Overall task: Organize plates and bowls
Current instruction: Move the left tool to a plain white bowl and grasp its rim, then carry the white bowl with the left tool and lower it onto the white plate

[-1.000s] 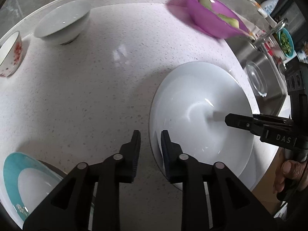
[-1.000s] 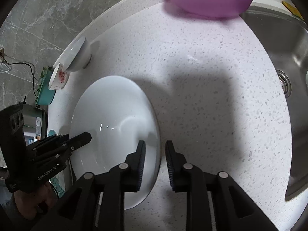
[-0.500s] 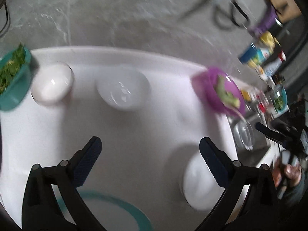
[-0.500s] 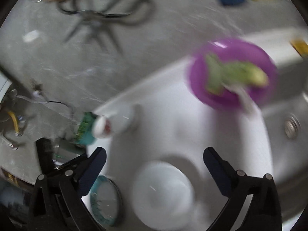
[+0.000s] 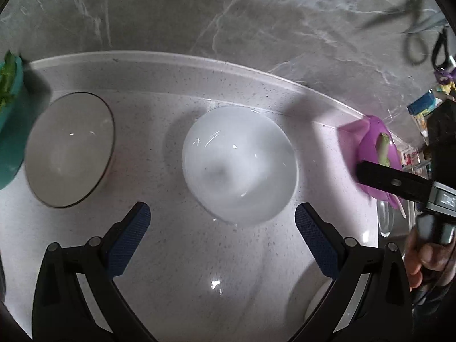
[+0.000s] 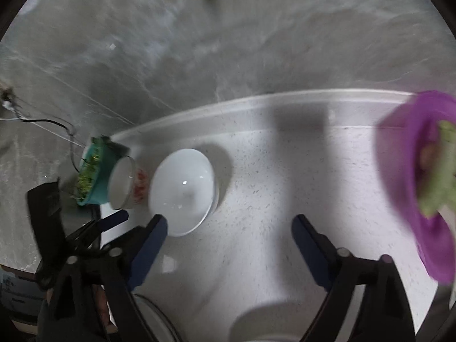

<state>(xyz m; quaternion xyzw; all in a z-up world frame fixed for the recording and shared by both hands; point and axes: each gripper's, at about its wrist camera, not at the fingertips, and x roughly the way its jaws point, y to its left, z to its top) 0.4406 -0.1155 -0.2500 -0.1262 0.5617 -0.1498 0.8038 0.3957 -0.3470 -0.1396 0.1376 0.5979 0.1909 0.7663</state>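
The left tool (image 5: 221,225) is hanging released and empty below the white bowl (image 5: 239,165) mid-frame on the speckled surface (image 5: 176,256), while the right tool (image 6: 228,228) is closing on nothing.

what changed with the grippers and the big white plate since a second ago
Both grippers let go of the big white plate and drew away from it toward the back of the counter. The left gripper, jaws wide and empty, now faces the white bowl. The right gripper is empty too, its jaws closing. The white bowl, the patterned bowl and the purple bowl stayed put.
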